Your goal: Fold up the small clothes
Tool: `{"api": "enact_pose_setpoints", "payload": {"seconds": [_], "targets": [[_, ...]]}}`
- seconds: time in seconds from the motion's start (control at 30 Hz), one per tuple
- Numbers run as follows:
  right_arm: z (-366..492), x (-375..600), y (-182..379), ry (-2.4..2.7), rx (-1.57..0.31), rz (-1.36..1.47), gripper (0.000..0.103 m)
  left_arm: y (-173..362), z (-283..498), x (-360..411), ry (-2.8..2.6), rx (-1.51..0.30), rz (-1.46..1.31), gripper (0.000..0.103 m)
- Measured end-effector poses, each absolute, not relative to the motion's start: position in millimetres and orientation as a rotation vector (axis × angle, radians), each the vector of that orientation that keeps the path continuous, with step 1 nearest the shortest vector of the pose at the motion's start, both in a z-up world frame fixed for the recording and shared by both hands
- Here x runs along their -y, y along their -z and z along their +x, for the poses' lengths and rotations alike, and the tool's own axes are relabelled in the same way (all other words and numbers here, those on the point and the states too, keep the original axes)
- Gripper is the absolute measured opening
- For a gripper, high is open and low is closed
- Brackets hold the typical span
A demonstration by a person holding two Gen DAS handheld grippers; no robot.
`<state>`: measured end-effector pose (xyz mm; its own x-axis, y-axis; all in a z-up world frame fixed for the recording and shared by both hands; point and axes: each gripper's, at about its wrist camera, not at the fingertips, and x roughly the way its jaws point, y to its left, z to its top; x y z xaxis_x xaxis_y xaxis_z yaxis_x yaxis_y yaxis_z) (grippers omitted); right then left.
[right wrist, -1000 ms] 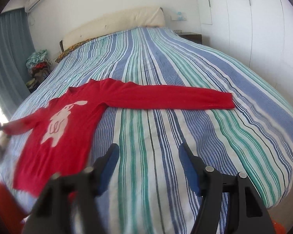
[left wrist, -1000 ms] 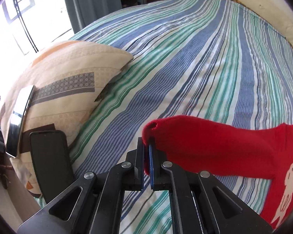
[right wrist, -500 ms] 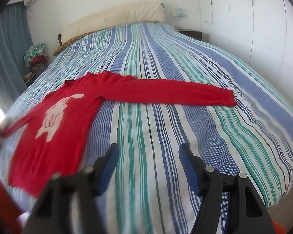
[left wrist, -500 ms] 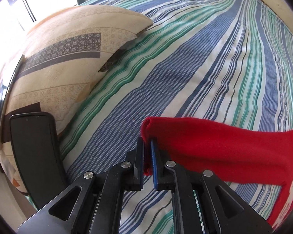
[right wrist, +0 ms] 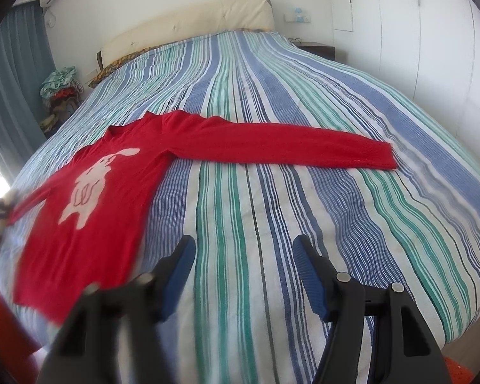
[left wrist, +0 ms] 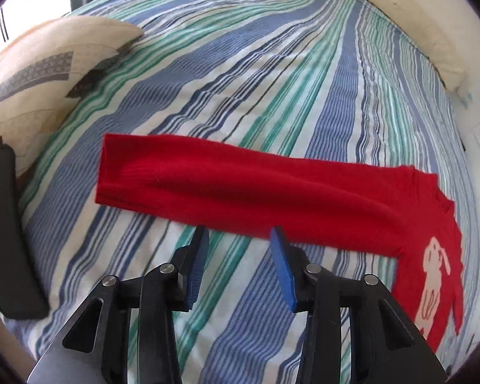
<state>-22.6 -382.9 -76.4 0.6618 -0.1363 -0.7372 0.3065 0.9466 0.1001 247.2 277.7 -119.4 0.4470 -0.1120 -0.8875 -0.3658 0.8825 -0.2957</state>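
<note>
The left gripper (left wrist: 236,236) is showing black angular finger arms dotted with round silver screw heads and faced with ribbed blue pads (left wrist: 197,270). The right gripper (right wrist: 242,249) is wearing the same black frame, silver screws and blue pads (right wrist: 310,283).

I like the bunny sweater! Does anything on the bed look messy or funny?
Nothing stands out. The red sweater lies flat on the striped bed, both sleeves stretched sideways. Only a dark flat object sits near the patterned pillow.
</note>
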Motion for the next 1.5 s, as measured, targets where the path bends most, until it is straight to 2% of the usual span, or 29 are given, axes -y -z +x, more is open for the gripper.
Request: {"api": "enact_pose_setpoints", "payload": {"seconds": [0.2, 0.3, 0.4, 0.43, 0.47, 0.57, 0.73, 0.83, 0.9, 0.93, 0.97, 1.13, 1.3, 1.33, 1.37, 1.4, 1.5], "targets": [[-27.1, 377.6, 73.5, 0.255, -0.800, 0.190, 0.063, 153.2, 226.5, -304.2, -0.201, -1.010, -0.789, 0.039], [-25.5, 379.1, 76.3, 0.253, -0.814, 0.192, 0.063, 156.1, 230.4, -311.8, -0.224, -0.976, -0.824, 0.037], [-23.0, 379.1, 77.7, 0.252, -0.820, 0.195, 0.063, 160.2, 242.9, -311.2, -0.252, -0.971, -0.796, 0.031], [-22.2, 378.1, 77.6, 0.252, -0.819, 0.193, 0.063, 162.2, 244.3, -311.4, -0.261, -0.968, -0.794, 0.022], [-21.4, 376.6, 77.6, 0.250, -0.820, 0.188, 0.063, 164.2, 244.1, -312.1, -0.270, -0.968, -0.792, 0.005], [-19.7, 371.4, 77.7, 0.246, -0.823, 0.163, 0.063, 162.6, 240.7, -315.7, -0.262, -0.972, -0.801, 0.003], [-18.4, 369.3, 80.0, 0.236, -0.830, 0.148, 0.063, 139.5, 227.1, -317.3, -0.286, -1.012, -0.678, 0.004], [-17.4, 370.2, 81.2, 0.232, -0.830, 0.158, 0.063, 158.2, 234.1, -318.0, -0.303, -1.148, -0.614, 0.013], [-15.0, 370.5, 83.0, 0.224, -0.834, 0.167, 0.063, 149.1, 229.5, -320.4, -0.318, -1.141, -0.611, 0.022], [-14.9, 369.4, 83.1, 0.221, -0.835, 0.168, 0.063, 141.2, 225.5, -321.4, -0.345, -1.135, -0.595, 0.031], [-15.4, 368.2, 82.6, 0.219, -0.833, 0.164, 0.063, 131.4, 219.8, -323.3, -0.368, -1.108, -0.581, 0.032], [-19.2, 364.5, 79.8, 0.219, -0.820, 0.135, 0.063, 85.7, 209.0, -332.9, -0.409, -0.916, -0.506, 0.033], [-15.0, 367.1, 83.5, 0.217, -0.835, 0.155, 0.063, 116.3, 253.5, -321.3, -0.352, -1.004, -0.398, 0.033], [-15.1, 366.3, 82.8, 0.219, -0.833, 0.152, 0.063, 131.8, 257.3, -326.7, -0.419, -1.051, -0.362, 0.032], [-15.5, 365.3, 81.9, 0.220, -0.830, 0.149, 0.063, 148.5, 256.2, -337.5, -0.503, -1.102, -0.355, 0.019], [-16.3, 364.4, 80.9, 0.221, -0.827, 0.145, 0.063, 160.8, 252.3, -349.2, -0.555, -1.126, -0.378, 0.013], [-20.2, 363.8, 79.9, 0.227, -0.822, 0.136, 0.063, 153.5, 245.5, -361.0, -0.682, -1.110, -0.331, 0.014]]}}
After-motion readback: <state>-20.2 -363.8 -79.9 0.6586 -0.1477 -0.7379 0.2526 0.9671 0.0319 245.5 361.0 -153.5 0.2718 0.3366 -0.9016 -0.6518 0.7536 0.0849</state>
